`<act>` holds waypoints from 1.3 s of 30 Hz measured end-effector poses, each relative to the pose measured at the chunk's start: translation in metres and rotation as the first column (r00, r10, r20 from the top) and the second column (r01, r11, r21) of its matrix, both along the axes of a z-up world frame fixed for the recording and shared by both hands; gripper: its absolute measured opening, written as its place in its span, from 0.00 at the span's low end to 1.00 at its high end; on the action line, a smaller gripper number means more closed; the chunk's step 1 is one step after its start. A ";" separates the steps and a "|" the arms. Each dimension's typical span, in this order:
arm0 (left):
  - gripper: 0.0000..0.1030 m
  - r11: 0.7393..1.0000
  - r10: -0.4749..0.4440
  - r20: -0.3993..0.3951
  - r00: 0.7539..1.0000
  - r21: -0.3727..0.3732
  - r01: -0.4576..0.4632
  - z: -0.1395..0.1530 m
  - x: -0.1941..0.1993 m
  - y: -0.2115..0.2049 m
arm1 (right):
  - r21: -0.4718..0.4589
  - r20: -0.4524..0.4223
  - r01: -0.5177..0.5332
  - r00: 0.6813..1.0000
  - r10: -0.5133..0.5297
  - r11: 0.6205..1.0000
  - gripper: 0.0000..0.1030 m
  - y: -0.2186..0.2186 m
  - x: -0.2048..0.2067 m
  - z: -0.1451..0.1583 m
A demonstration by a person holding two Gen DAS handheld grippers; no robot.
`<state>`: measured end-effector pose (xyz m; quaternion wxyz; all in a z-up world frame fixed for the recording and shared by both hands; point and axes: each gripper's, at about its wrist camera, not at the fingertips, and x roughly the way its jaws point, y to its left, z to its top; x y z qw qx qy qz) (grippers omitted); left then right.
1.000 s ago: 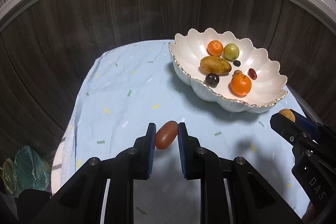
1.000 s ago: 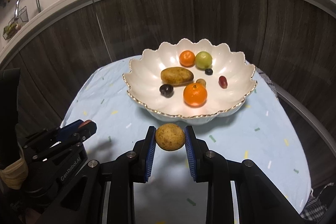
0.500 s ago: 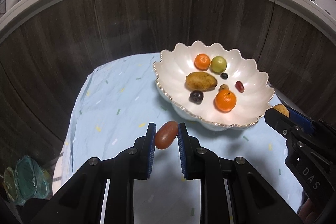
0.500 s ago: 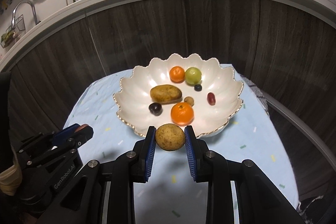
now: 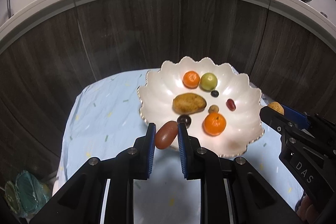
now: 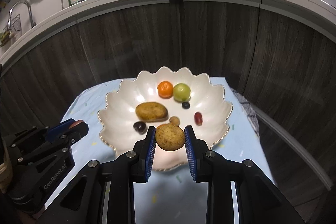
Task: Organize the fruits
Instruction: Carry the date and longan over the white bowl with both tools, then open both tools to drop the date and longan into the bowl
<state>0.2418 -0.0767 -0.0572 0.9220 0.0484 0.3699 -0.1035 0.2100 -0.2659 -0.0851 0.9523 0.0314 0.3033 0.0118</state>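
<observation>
**Two fruits poised at the bowl's edge**

The left gripper clamps a reddish-brown oval fruit; the right gripper pinches a round speckled fruit. Both hang at the near rim of the scalloped bowl. Released carelessly, either could roll, knock the orange, or bounce out onto the blue cloth.

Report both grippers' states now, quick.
Left gripper: closed on the reddish-brown oval fruit.
Right gripper: closed on the round yellow-brown fruit.
</observation>
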 end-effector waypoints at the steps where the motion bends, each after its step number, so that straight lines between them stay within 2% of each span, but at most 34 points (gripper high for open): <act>1: 0.21 1.000 -0.003 0.003 1.000 0.000 0.003 0.001 0.004 -0.002 | -0.003 0.001 0.001 1.000 -0.001 1.000 0.28 -0.001 0.003 0.001; 11: 0.21 0.999 -0.033 0.008 0.999 0.004 0.033 0.001 0.034 -0.016 | -0.016 0.009 0.023 1.000 -0.023 1.000 0.28 -0.014 0.033 0.003; 19: 0.21 0.999 -0.045 -0.013 0.999 0.007 0.045 -0.010 0.056 -0.025 | -0.015 -0.006 0.041 0.999 -0.041 0.999 0.28 -0.025 0.054 -0.003; 26: 0.21 0.997 -0.074 -0.060 0.995 0.007 0.075 -0.029 0.064 -0.037 | -0.005 -0.046 0.045 0.998 -0.045 0.999 0.28 -0.032 0.064 -0.015; 31: 0.22 0.996 -0.085 -0.093 0.992 0.011 0.087 -0.040 0.067 -0.043 | 0.003 -0.104 0.033 0.994 -0.033 0.999 0.28 -0.035 0.072 -0.026; 33: 0.26 0.996 -0.088 -0.102 0.991 0.016 0.090 -0.042 0.067 -0.044 | 0.007 -0.118 0.036 0.992 -0.035 0.999 0.28 -0.036 0.073 -0.030; 35: 0.50 0.996 -0.082 -0.099 0.992 0.022 0.084 -0.042 0.067 -0.044 | 0.004 -0.122 0.037 0.992 -0.036 0.999 0.29 -0.037 0.073 -0.031; 36: 0.54 0.997 -0.076 -0.090 0.993 0.027 0.078 -0.041 0.065 -0.043 | 0.003 -0.122 0.037 0.992 -0.036 0.999 0.31 -0.037 0.073 -0.031; 37: 0.57 0.997 -0.070 -0.079 0.994 0.035 0.073 -0.040 0.064 -0.042 | 0.003 -0.120 0.037 0.992 -0.036 0.999 0.38 -0.037 0.073 -0.031; 39: 0.58 0.996 -0.068 -0.073 0.995 0.050 0.072 -0.039 0.064 -0.042 | 0.000 -0.110 0.047 0.993 -0.046 0.999 0.49 -0.038 0.072 -0.029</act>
